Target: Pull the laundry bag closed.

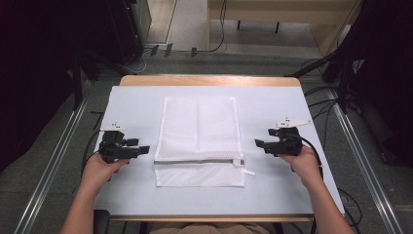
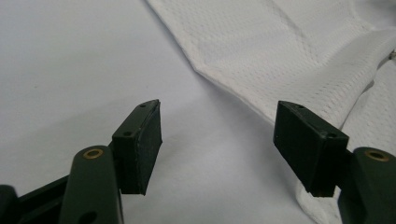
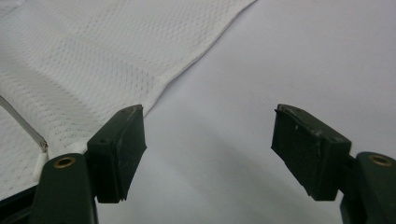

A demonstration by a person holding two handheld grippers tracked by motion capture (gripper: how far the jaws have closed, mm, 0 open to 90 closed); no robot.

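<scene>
From the high view, a white mesh bag (image 1: 199,141) lay flat in the middle of the surface (image 1: 131,97), its near end folded over along a zipper (image 1: 195,161). The left hand-held gripper (image 1: 141,146) sat just left of the bag and the right hand-held gripper (image 1: 259,144) just right of it, neither touching it. The person's elbows were cut off at the bottom edge.

In the left gripper view, the jaws stood spread wide with nothing between them; the bag's edge (image 2: 243,88) lay ahead, partly hidden behind one jaw.

In the right gripper view, the jaws were spread too, over bare surface. One jaw hid the bag's corner (image 3: 93,70).
</scene>
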